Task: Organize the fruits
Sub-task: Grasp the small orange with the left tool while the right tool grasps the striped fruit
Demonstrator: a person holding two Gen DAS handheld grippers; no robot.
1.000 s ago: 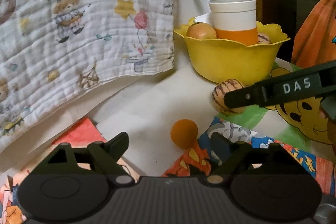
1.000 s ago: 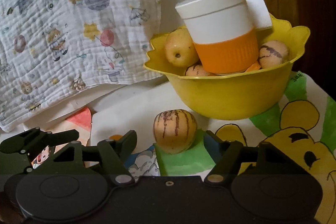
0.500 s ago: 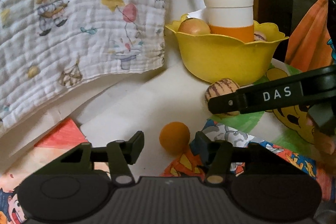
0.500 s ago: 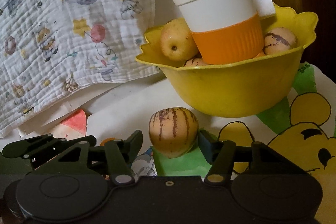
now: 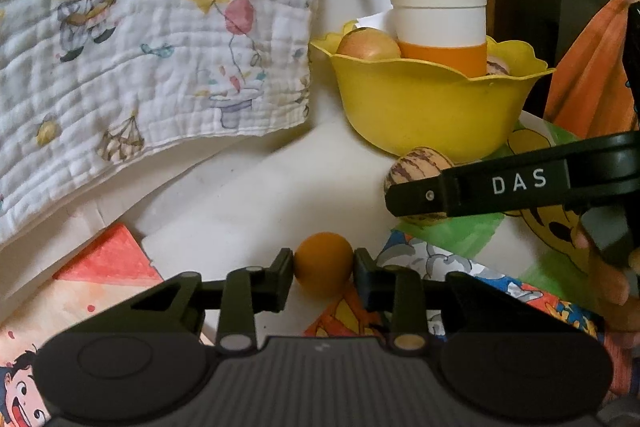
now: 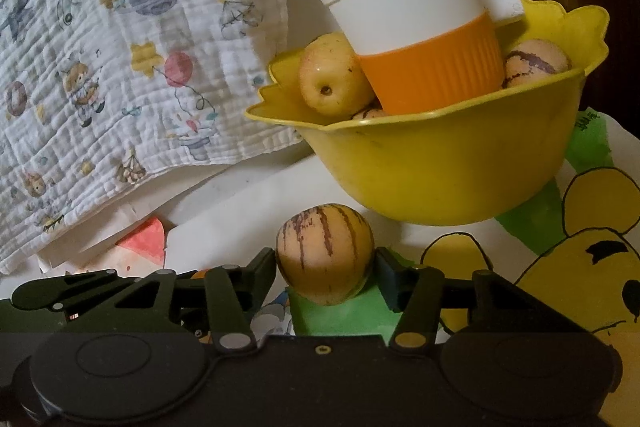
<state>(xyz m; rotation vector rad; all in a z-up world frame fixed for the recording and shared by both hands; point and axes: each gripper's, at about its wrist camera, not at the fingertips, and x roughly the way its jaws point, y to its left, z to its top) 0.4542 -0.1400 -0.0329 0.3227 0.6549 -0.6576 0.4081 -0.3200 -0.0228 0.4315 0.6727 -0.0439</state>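
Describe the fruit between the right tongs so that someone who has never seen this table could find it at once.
Find the yellow bowl that holds a white and orange cup. On the green patch of paper just in front of its base sits the striped fruit, between the right tongs. It is pale yellow with purple stripes, bigger than the plain orange ball by the left tongs.

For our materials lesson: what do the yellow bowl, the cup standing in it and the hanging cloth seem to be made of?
Yellow bowl: probably moulded plastic, smooth with a dull sheen and a thin scalloped rim.
Cup: matte white body, plastic or ceramic, hard to tell; its ribbed orange band looks like a silicone sleeve.
Cloth: soft woven cotton, likely muslin, crinkled and printed.
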